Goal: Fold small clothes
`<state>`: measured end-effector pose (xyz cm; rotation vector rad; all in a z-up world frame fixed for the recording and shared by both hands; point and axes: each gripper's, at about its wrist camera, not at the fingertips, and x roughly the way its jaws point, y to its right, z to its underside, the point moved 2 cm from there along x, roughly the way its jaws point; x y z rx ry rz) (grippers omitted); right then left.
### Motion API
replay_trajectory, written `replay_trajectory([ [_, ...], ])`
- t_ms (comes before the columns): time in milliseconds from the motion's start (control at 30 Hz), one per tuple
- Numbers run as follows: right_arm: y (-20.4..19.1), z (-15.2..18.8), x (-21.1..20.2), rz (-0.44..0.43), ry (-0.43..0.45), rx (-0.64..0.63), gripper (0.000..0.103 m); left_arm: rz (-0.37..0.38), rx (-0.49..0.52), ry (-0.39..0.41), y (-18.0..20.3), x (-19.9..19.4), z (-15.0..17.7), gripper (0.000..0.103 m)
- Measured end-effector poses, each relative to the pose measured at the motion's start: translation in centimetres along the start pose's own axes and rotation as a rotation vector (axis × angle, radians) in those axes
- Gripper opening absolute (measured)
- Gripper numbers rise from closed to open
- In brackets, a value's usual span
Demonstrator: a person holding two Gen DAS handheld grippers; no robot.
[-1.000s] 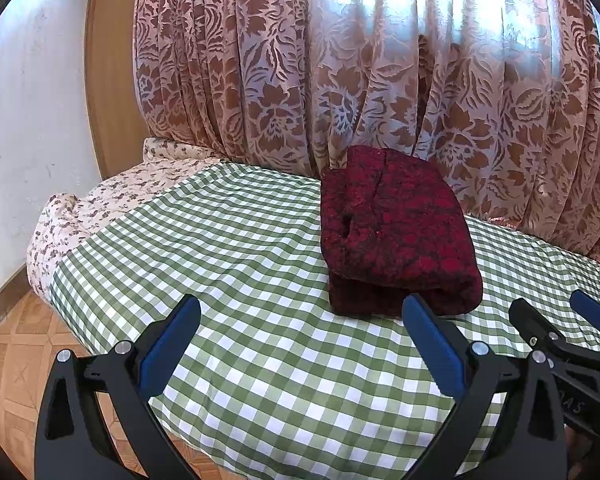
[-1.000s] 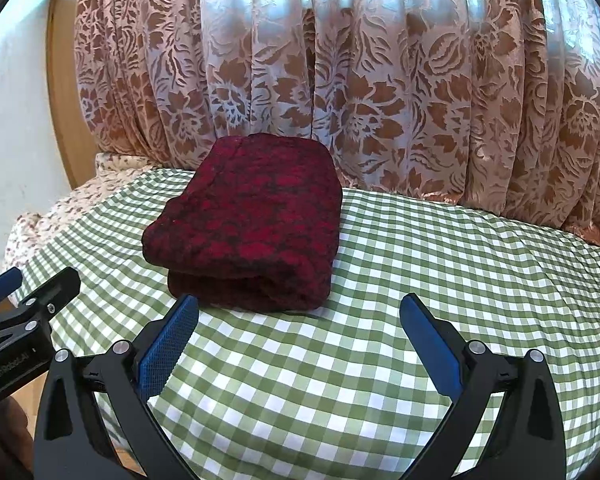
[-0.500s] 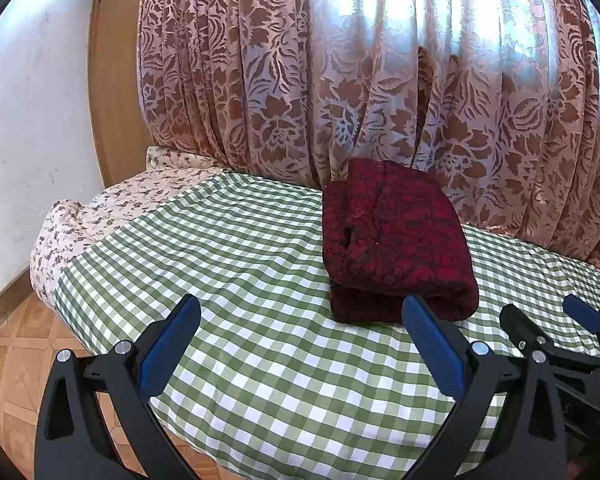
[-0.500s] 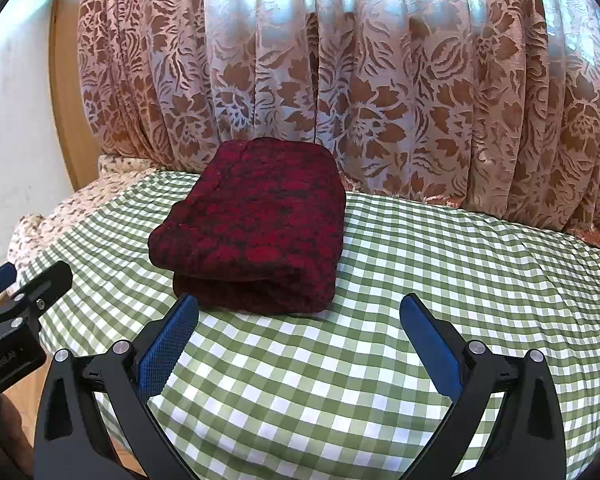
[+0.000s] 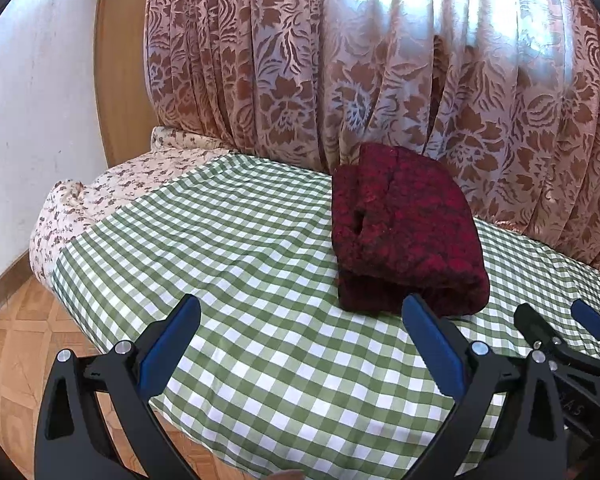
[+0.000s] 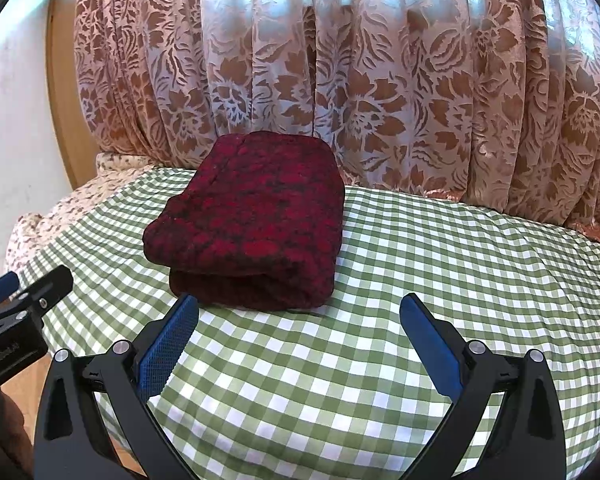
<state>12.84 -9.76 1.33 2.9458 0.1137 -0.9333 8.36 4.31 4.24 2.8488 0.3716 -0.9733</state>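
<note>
A dark red patterned garment lies folded into a thick rectangle on the green-and-white checked cloth; it also shows in the right wrist view. My left gripper is open and empty, held back from the garment, near the cloth's front edge. My right gripper is open and empty, just in front of the garment's folded edge. The right gripper shows at the lower right of the left wrist view. The left gripper shows at the left edge of the right wrist view.
A floral brown-and-pink curtain hangs close behind the garment. A flowered sheet covers the far left corner under the checked cloth. A white wall and wooden parquet floor lie to the left.
Both grippers have drawn back from the folded garment and risen a little, so it looks smaller and farther. Both stay open. The garment has not moved.
</note>
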Motion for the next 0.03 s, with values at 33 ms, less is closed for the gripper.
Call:
replay_trajectory([
  [33,0.03,0.00,0.00,0.001,0.000,0.001,0.100,-0.003,0.002,0.001,0.04,0.02,0.09,0.101],
])
